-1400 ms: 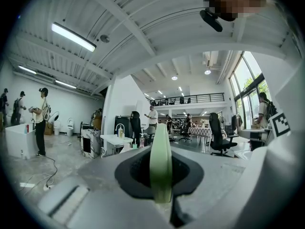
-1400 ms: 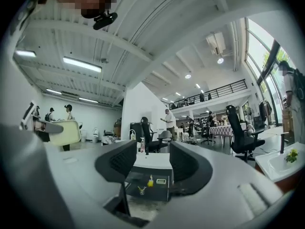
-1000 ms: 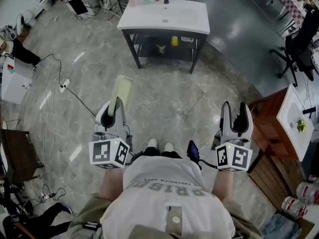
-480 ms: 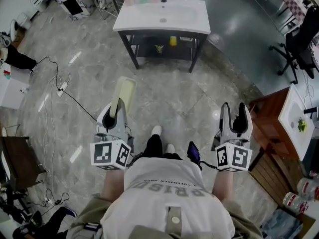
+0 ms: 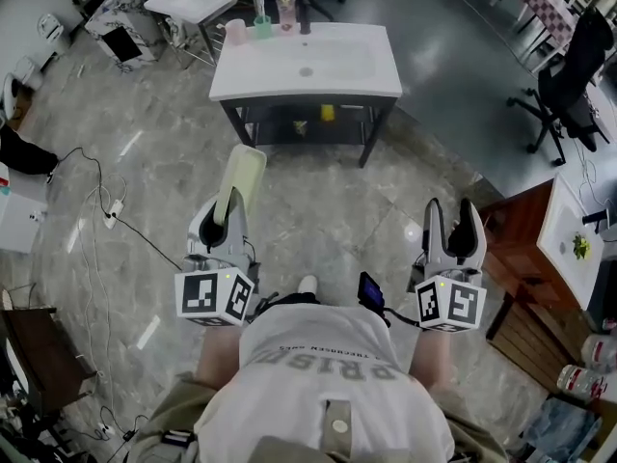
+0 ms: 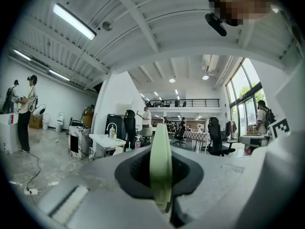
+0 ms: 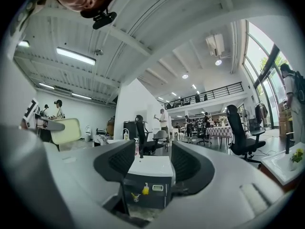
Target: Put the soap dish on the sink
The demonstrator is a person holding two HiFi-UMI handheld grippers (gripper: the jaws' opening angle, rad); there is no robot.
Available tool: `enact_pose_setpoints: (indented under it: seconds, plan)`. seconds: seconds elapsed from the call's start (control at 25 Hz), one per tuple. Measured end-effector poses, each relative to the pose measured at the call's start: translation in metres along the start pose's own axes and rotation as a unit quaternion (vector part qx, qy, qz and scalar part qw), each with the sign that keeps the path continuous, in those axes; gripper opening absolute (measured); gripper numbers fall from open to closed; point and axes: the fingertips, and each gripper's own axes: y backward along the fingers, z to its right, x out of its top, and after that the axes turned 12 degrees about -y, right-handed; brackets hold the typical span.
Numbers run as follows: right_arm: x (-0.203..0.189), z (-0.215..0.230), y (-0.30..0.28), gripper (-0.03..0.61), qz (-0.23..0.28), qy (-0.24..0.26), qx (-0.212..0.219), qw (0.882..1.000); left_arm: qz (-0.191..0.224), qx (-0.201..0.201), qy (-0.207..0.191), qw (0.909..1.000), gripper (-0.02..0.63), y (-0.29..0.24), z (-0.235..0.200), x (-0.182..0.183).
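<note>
While the left hand-held gripper (image 5: 228,220) is clamped on one end of the soap dish (image 5: 239,176), over the floor (image 5: 333,201) well short of the sink (image 5: 359,66), and the right hand-held gripper (image 5: 451,222) stands apart and empty, that end-only hold risks the dish slipping.

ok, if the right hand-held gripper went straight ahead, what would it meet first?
The right hand-held gripper would probably meet the sink front, framed between its open jaws; depth unclear.

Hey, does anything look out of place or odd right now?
Only the soap dish: the left tongs grip it standing on edge, not flat. Nothing looks spilled or damaged.
</note>
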Motion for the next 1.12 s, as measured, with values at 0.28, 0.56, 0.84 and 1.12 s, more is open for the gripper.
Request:
enact_pose_setpoints:
  seconds: [0.28,0.56,0.84,1.12]
  plan:
    - [-0.004,-0.019,-0.033,0.244,-0.002,0.004,-0.013,1.000,0.002,-0.018,0.007,0.9998,0.017,-0.031,-0.029,-0.001]
    - [-0.016,-0.012,-0.063,0.244,-0.020,0.008,-0.022,1.000,-0.019,-0.021,0.019,0.9994,0.017,-0.063,-0.039,-0.020]
    - [-0.027,0.007,-0.116,0.244,-0.029,0.004,-0.012,0.999,-0.019,-0.011,0.023,0.9995,0.017,-0.113,-0.038,-0.024]
    - [-0.011,0.033,-0.183,0.244,-0.011,0.001,0.006,1.000,-0.004,0.001,0.013,0.9999,0.017,-0.178,-0.034,-0.007]
